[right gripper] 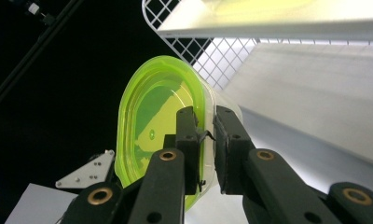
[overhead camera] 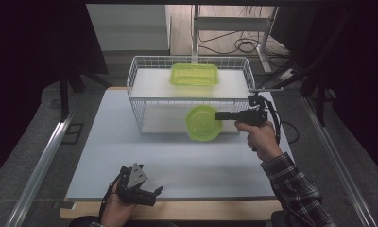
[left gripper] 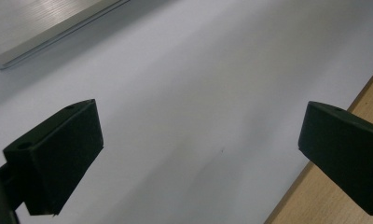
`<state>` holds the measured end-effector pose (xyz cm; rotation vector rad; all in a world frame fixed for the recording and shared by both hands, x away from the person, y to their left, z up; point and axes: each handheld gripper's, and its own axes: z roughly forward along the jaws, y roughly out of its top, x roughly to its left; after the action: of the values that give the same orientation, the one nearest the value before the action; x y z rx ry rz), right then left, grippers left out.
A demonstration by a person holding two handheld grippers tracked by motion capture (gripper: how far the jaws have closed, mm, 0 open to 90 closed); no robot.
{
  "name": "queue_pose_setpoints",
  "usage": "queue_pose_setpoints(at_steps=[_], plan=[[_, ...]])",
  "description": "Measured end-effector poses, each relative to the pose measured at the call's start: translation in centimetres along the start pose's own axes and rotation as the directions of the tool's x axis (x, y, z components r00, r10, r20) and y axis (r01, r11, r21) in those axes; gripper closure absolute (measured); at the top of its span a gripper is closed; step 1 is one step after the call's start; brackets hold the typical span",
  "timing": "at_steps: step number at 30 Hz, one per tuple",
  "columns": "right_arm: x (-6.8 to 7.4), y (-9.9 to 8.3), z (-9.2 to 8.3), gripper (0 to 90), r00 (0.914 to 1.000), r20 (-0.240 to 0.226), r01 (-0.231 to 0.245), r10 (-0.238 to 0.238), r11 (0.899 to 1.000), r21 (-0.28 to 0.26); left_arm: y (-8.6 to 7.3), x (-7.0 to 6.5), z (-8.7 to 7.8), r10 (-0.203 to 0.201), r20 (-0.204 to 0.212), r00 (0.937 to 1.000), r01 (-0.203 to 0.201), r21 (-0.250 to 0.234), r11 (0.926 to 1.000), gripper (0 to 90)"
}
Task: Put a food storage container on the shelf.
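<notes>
- Left gripper (overhead camera: 151, 193) parked at near table edge, jaws spread wide, nothing between them; idle, kept clear of working side. In left gripper view, black fingers (left gripper: 58, 161) over bare white table top (left gripper: 194, 107), wooden edge strip (left gripper: 324, 186) at right.
- Right gripper (overhead camera: 219, 115) farther out, held level, pointing left toward basket front; fingers (right gripper: 187, 140) clenched on rim of round green container (overhead camera: 202, 123).
- Pinch on rim edge only: one finger inside, one outside the wall, probably because container too wide for a full-body grasp.
- Round green container off the table, tipped on its side, opening facing camera in high view; hangs in front of wire basket (overhead camera: 140, 101), at its lower level. Tilt likely follows from level wrist, and suits sliding in through open front.
- White shelf board (overhead camera: 154, 85) splits basket in two tiers; rectangular green container (overhead camera: 194, 74) already on top tier, well apart from round one.
- Lower tier (overhead camera: 163, 120) behind round container bare, likely destination; contact with basket wire not discernible.
</notes>
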<state>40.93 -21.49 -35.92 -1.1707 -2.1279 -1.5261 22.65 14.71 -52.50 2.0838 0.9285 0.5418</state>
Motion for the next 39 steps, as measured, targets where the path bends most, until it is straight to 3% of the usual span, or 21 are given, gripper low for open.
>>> queue_pose_setpoints(at_steps=[19,28,39], plan=[[2.0,4.1,-0.5,81.2,0.9999,-0.004,0.016,-0.016,0.998,-0.063,0.0,0.1,-0.1,-0.017,-0.003,0.9999,0.017,-0.013,0.9998,0.0],[3.0,7.0,-0.5,81.2,0.9988,0.036,0.038,-0.034,0.993,-0.113,0.0,0.3,-0.3,-0.035,0.006,0.9994,0.035,-0.030,0.9989,0.0],[3.4,9.8,-0.2,81.2,0.9965,0.083,0.026,-0.013,0.986,-0.162,0.0,0.3,-0.3,-0.032,0.011,0.9994,0.032,-0.026,0.9992,0.0]])
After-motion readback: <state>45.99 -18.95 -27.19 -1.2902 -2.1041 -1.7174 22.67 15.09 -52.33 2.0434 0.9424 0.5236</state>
